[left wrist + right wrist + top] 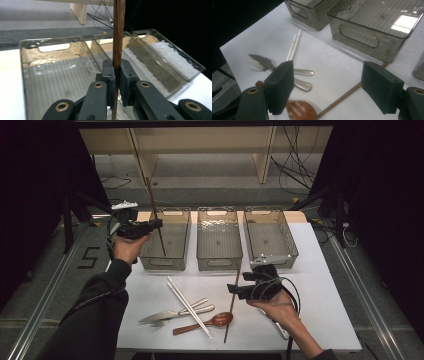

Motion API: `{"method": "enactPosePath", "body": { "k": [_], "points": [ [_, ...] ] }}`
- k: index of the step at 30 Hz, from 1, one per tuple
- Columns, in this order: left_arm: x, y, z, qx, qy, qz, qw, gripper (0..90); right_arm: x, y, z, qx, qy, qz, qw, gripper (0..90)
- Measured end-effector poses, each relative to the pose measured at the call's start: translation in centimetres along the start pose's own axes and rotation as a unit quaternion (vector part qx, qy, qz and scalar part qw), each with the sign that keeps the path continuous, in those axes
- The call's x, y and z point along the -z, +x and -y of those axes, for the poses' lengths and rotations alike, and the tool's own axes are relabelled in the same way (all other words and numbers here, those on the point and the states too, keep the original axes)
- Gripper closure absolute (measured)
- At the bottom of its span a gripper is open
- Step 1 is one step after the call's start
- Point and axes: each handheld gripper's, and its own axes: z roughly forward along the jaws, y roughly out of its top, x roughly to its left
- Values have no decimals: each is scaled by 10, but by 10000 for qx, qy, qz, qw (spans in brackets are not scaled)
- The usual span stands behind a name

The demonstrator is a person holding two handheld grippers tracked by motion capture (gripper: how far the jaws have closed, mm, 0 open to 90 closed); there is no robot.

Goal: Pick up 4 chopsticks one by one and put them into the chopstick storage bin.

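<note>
The left gripper (150, 225) pinches a long thin dark brown wooden chopstick (156, 217), and its two black jaws press tight on the stick. The stick stands almost straight up, with its low end down inside the left clear grey plastic bin (186, 240). The job looks like sorting the table things into the bins. To do this step well, the hand should tip the stick until it lies flat along the bin floor, then let go low down, so it does not bounce or poke over the rim. The right gripper (328, 85) has its jaws spread wide with nothing in them. It hangs just above the second brown wooden chopstick (342, 97) that lies on the white table (320, 270), near the reddish-brown wooden spoon (207, 322). Two white plastic chopsticks (187, 306), a metal knife (263, 61) and a metal fork (254, 65) wait close by. The right hand should come down straight over the stick, so it does not bump the spoon.
</note>
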Motion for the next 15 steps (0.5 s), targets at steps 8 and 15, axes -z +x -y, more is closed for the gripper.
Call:
{"method": "enactPosePath", "body": {
  "k": [8,15],
  "points": [
    [-16,11,-8,-250,364,-378,9983,832,1,-1,0,0,1,-29,10000,275],
    [-29,17,1,-359,652,-537,9958,831,1,-1,0,21,22,-42,10000,276]
  ]
}}
